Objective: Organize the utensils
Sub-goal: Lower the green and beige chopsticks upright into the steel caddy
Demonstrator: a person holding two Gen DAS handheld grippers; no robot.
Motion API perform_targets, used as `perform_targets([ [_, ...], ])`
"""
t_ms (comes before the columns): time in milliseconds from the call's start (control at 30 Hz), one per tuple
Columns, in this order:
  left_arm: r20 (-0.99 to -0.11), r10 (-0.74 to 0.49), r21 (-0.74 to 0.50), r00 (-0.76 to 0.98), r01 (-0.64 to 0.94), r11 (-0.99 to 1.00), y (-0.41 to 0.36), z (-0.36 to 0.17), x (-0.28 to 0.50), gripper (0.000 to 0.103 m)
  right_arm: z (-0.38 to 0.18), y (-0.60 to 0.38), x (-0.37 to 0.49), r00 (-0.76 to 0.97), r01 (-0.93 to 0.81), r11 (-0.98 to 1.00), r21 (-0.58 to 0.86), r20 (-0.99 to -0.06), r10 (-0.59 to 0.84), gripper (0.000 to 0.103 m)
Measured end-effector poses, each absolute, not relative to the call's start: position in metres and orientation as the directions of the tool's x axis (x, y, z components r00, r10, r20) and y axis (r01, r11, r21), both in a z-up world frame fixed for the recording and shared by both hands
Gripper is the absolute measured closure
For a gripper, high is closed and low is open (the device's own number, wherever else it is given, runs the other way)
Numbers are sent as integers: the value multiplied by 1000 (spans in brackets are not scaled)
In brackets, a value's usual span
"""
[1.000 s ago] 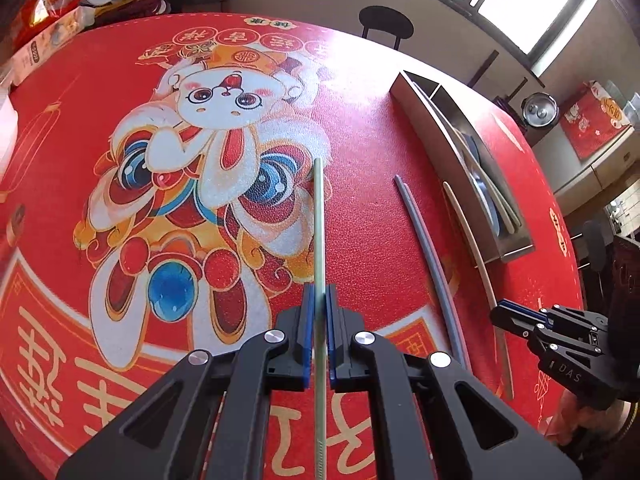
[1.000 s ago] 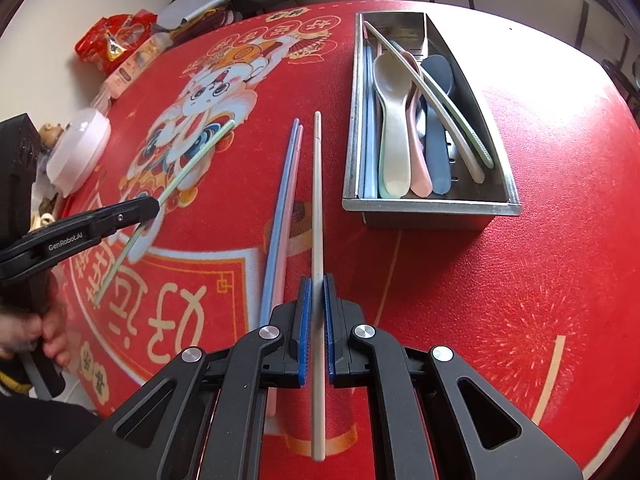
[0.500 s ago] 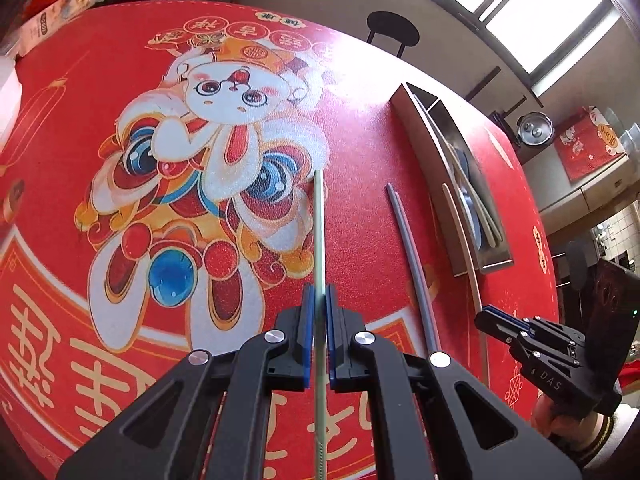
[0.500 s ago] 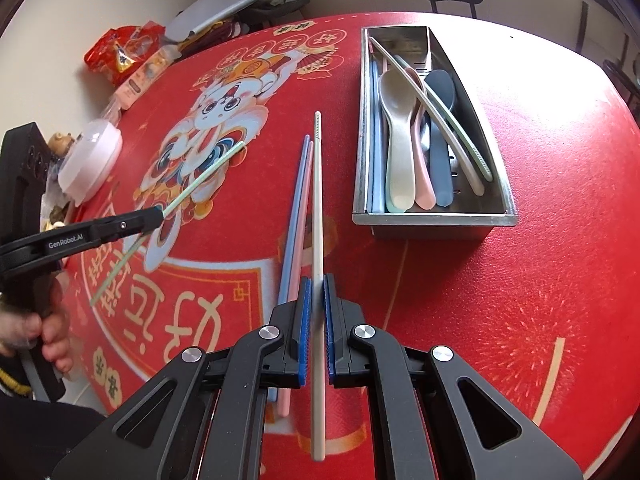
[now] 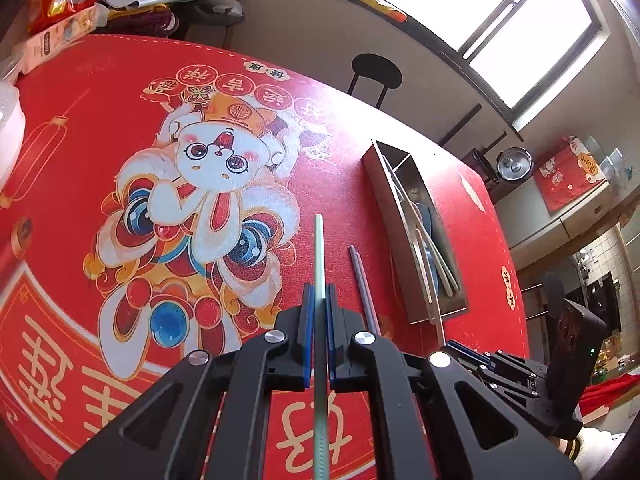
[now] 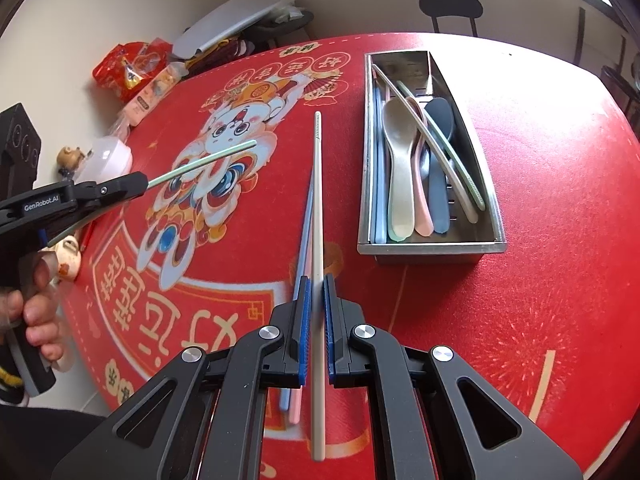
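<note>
My left gripper (image 5: 319, 304) is shut on a pale green chopstick (image 5: 319, 256) and holds it above the red tablecloth; it shows at the left of the right wrist view (image 6: 120, 188). My right gripper (image 6: 316, 296) is shut on a beige chopstick (image 6: 317, 200), lifted off the cloth. A blue chopstick (image 6: 303, 248) and a pink one (image 6: 297, 404) lie side by side on the cloth under it. The steel utensil tray (image 6: 432, 246) at the right holds spoons and several chopsticks; it shows in the left wrist view (image 5: 394, 196).
The red tablecloth (image 6: 520, 200) with a rabbit print covers the round table. A white lidded bowl (image 6: 108, 158), snack packets (image 6: 132, 68) and small figurines stand at the far left edge. A black stool (image 6: 450, 6) stands beyond the table.
Both grippers have risen with their chopsticks: the views tilt up and show more of the room. The tray and the blue and pink chopsticks have not moved.
</note>
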State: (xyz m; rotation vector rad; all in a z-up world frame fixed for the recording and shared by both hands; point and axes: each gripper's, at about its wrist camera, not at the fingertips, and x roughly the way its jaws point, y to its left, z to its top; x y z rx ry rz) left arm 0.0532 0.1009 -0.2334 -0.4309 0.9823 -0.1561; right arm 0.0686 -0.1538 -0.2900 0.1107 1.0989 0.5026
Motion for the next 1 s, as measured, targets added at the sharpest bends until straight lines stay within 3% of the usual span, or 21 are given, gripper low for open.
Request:
perform_targets([
  [700,-722,-373,-405,583,81,911,14,-203,135,98,-255,-208,132,454,-258,919,300,-801,389,97],
  [1000,-759,-319,-371,568,26,928,-16,-226,182,98,-266,-214,167,417,-256,917,307,-820,391,97],
])
